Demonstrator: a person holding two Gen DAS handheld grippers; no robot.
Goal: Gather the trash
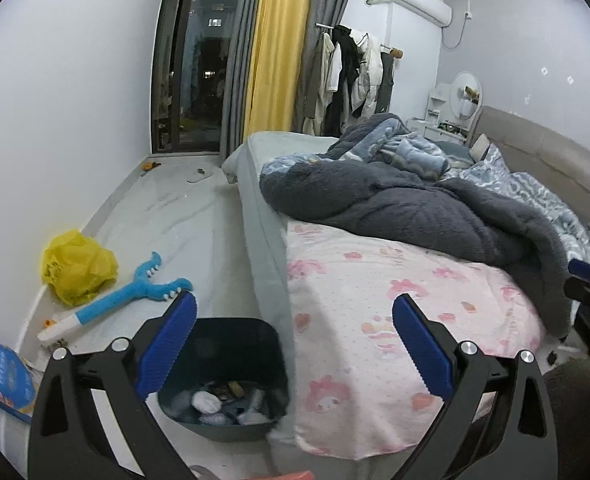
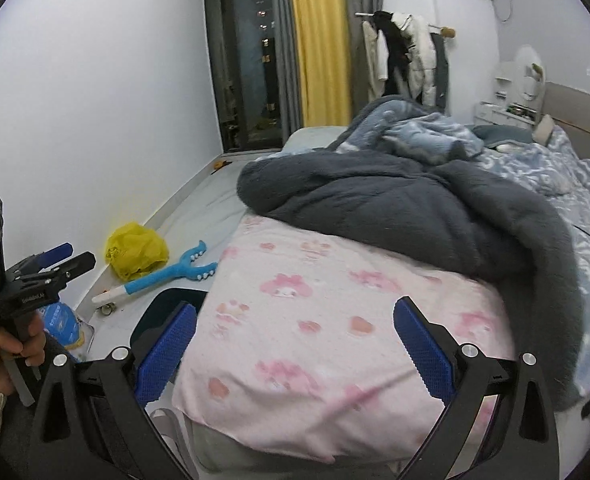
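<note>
The bin (image 1: pixel 223 376) sits on the floor at lower centre of the left wrist view, just left of the bed (image 1: pixel 375 320), with wads of trash (image 1: pixel 206 402) in it. Left of the bin lie a toy (image 1: pixel 127 300) and a bag (image 1: pixel 77 266), against the wall (image 1: pixel 55 120). A quilt (image 1: pixel 395 208) is heaped on the bed, upper right.

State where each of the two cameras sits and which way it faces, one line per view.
Left wrist: on the left gripper, open, facing the trash bin on the floor beside the bed; the right gripper's tip shows at right.
Right wrist: on the right gripper, open, over the bed's pink sheet; the left hand shows.
Shared: yellow bag, blue toy, curtain.
</note>
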